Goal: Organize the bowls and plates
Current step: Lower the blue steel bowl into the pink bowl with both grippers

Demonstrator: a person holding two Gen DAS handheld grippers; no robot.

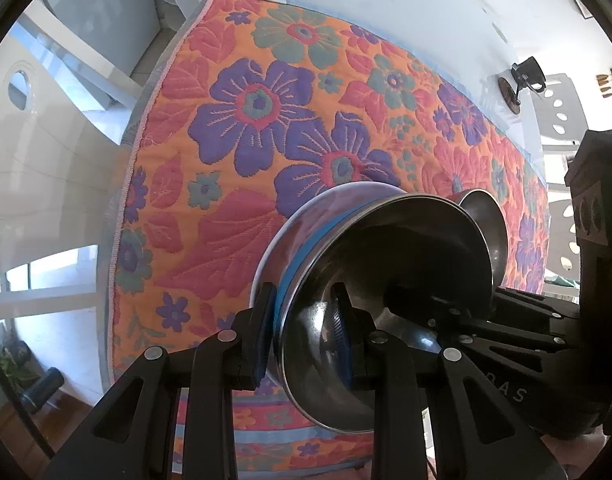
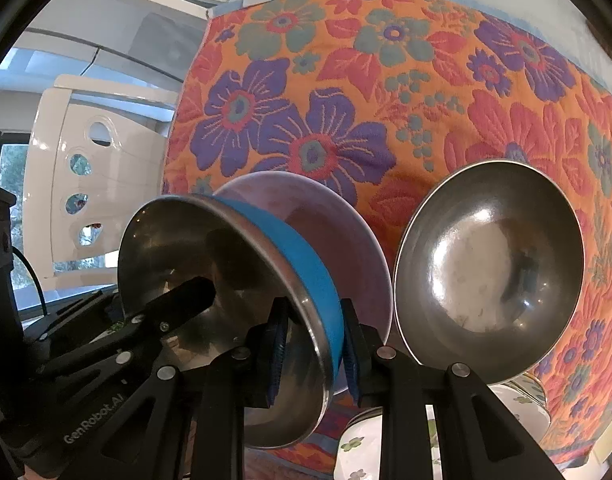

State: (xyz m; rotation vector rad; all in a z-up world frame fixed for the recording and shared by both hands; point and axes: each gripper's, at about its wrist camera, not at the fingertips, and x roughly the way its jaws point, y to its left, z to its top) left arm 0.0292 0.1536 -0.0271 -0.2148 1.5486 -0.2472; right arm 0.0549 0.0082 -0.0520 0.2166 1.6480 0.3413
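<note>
A steel bowl with a blue outer band (image 1: 386,280) (image 2: 209,248) hangs tilted just above the floral tablecloth (image 1: 265,120) (image 2: 386,80). My left gripper (image 1: 303,332) is shut on its near rim, one pad inside and one on the blue band. My right gripper (image 2: 316,354) is shut on the opposite rim the same way. Each gripper shows in the other's view, the right gripper (image 1: 402,300) and the left gripper (image 2: 201,286). A white bowl (image 2: 326,224) (image 1: 289,232) sits right behind the blue one; whether they touch is unclear. A plain steel bowl (image 2: 490,260) (image 1: 486,220) lies beside them.
Floral-patterned white plates (image 2: 386,444) lie under my right gripper at the table's near edge. A black mug (image 1: 528,74) and a brown disc (image 1: 510,96) sit on the bare table past the cloth. White chairs (image 2: 81,184) stand around the table.
</note>
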